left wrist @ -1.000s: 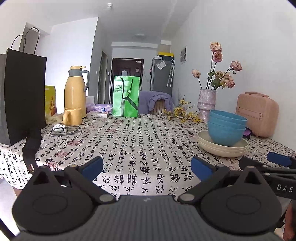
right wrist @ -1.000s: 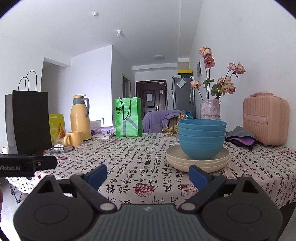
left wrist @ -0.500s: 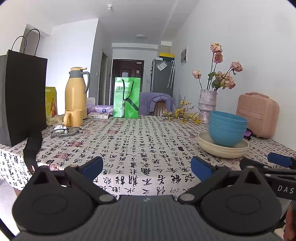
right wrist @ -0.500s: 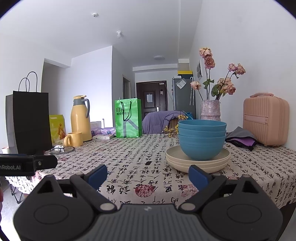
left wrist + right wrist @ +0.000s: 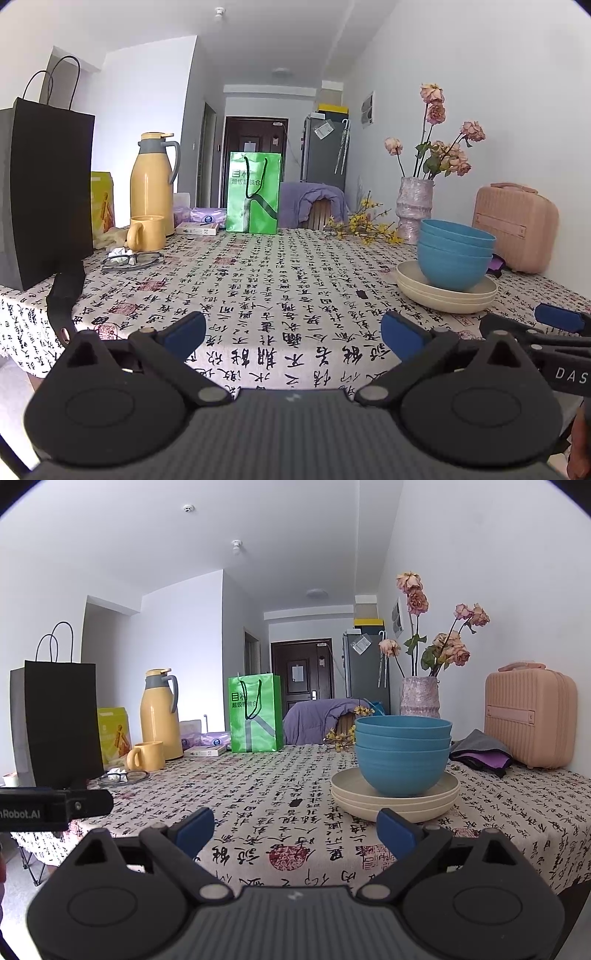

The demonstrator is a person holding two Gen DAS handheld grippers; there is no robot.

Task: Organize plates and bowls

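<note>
Nearest the cameras, the left gripper [image 5: 293, 332] and the right gripper [image 5: 295, 832] hang at the counter's front edge, each with its blue-padded fingers spread wide and holding nothing. Just beyond the right gripper, on the calligraphy-print tablecloth [image 5: 258, 797], three nested blue bowls [image 5: 402, 757] sit upright on a stack of cream plates [image 5: 395, 801]. Farther back stand a yellow mug [image 5: 147, 233], a yellow thermos jug [image 5: 153, 181], a green paper bag [image 5: 253, 192] and a vase of dried roses [image 5: 420, 698].
</note>
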